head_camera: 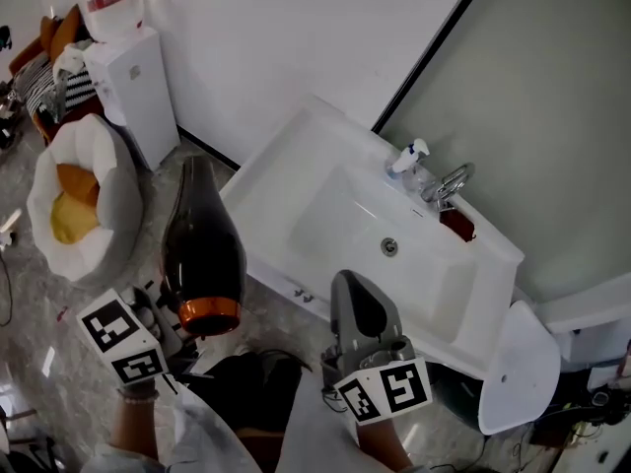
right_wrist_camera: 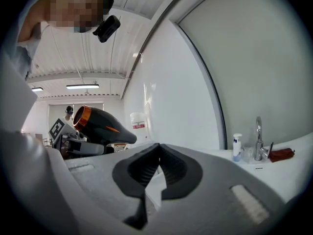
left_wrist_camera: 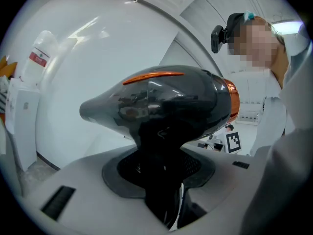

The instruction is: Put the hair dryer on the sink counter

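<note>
— Head view first. Where is the hair dryer [head_camera: 202, 244]?

— In the air over the floor, left of the white sink tabletop [head_camera: 286, 161] and not touching it. Its narrow nozzle points far and its orange ring is at the near end. The left gripper [head_camera: 180, 329] carries it from below, at the near left.

— And the right gripper [head_camera: 352, 282]?

— It is near the middle, just in front of the tabletop's near edge, and carries nothing. A faucet [head_camera: 450, 182] and a pump bottle [head_camera: 407, 158] stand at the far rim of the basin. A bin lined in white [head_camera: 99, 180] sits on the floor to the left.

— What does the left gripper view show?

— The dryer's dark handle [left_wrist_camera: 159, 151] runs down between the jaws, which are clamped on it. The body [left_wrist_camera: 166, 99] lies crosswise above them, with the nozzle to the left and the orange ring to the right.

— And the right gripper view?

— The jaws meet at their tips with nothing between them. The dryer [right_wrist_camera: 100, 126] shows to the left, well apart from them. The faucet [right_wrist_camera: 258, 137], the bottle [right_wrist_camera: 237, 147] and a red thing [right_wrist_camera: 281, 154] stand on the tabletop to the right.
</note>
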The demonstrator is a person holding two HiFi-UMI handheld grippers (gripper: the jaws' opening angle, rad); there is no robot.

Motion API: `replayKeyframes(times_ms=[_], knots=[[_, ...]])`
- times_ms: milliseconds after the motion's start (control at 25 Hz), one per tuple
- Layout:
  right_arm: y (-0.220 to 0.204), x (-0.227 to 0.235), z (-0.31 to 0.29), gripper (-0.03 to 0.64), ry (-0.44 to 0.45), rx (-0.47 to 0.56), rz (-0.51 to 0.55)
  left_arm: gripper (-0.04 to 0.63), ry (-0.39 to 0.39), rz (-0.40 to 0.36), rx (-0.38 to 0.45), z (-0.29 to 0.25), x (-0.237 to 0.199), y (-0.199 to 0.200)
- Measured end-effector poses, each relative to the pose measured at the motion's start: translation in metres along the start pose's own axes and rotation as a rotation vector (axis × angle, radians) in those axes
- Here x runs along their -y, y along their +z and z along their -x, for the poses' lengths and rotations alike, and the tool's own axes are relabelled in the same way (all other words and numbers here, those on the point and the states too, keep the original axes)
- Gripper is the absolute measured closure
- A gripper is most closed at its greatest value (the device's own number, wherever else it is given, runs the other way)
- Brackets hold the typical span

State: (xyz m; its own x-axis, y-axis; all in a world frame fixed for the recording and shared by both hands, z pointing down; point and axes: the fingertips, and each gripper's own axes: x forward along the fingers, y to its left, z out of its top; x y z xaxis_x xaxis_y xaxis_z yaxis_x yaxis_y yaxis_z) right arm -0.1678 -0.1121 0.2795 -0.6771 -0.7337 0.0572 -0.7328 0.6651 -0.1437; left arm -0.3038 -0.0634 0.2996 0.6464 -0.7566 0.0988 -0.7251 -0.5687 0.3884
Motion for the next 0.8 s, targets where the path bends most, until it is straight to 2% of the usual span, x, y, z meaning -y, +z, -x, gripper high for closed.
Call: replayKeyframes(times_ms=[200,400,800], knots=[[-0.004,0.007,0.002,0.62,-0.052,-0.001,-0.007,0.43,-0.037,0.004,-0.023,-0.011,-0.011,0.0],[-0.005,0.021,0.007,0.62,-0.087,0.004,-0.009,0.43,-0.059,-0.03,-0.055,-0.027,-0.017,0.002],[-0.002,0.059,-0.01,0.62,-0.111,0.019,-0.02,0.43,-0.088,-0.248,-0.192,-0.076,-0.05,0.021]])
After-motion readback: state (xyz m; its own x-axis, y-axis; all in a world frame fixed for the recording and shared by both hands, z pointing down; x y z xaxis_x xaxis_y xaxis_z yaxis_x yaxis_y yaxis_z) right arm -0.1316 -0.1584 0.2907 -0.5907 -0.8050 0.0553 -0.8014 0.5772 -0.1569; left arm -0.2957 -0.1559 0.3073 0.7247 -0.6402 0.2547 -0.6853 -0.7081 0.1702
